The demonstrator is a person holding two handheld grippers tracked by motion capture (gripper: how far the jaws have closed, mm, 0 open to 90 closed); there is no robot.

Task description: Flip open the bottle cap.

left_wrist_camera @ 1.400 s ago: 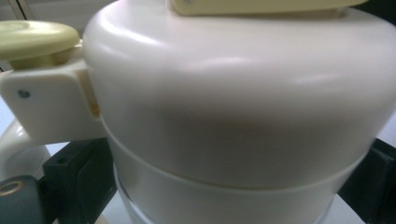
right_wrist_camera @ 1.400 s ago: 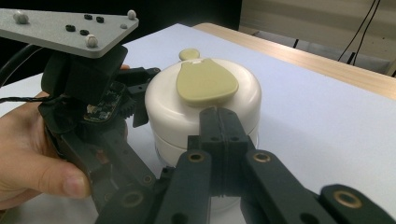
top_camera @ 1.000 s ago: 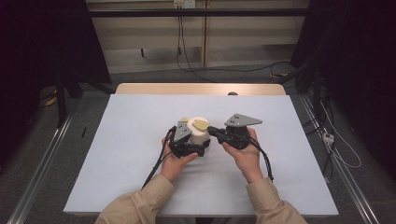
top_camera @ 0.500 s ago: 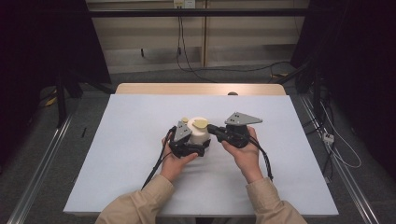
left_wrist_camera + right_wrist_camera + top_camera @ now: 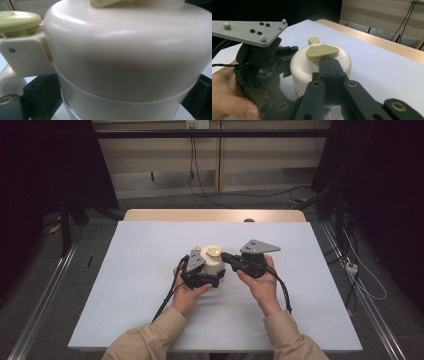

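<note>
A cream lidded container is standing upright near the middle of the white worktop, slightly toward the near side. In the high view the person's left hand is bringing the left claw in against the container's near left side. In the left gripper view the container's cream lid is sitting very close, with black jaw parts showing on both sides of the lower body, so the left claw is clasping the container around its body. A hinge bracket is sticking out at that view's left, and a pale yellow-green round cap is sitting above it.

The right hand is holding the right claw from the right, its grey three-cornered plate lying on top. In the right gripper view the right claw's two black jaws are lying pressed together with no gap, their tips reaching the near edge of the pale yellow-green tab on top of the lid; I cannot tell whether anything is pinched between them. The round cap is showing just beyond the lid there, and the left claw's body is sitting at that view's left, touching the container's side.
</note>
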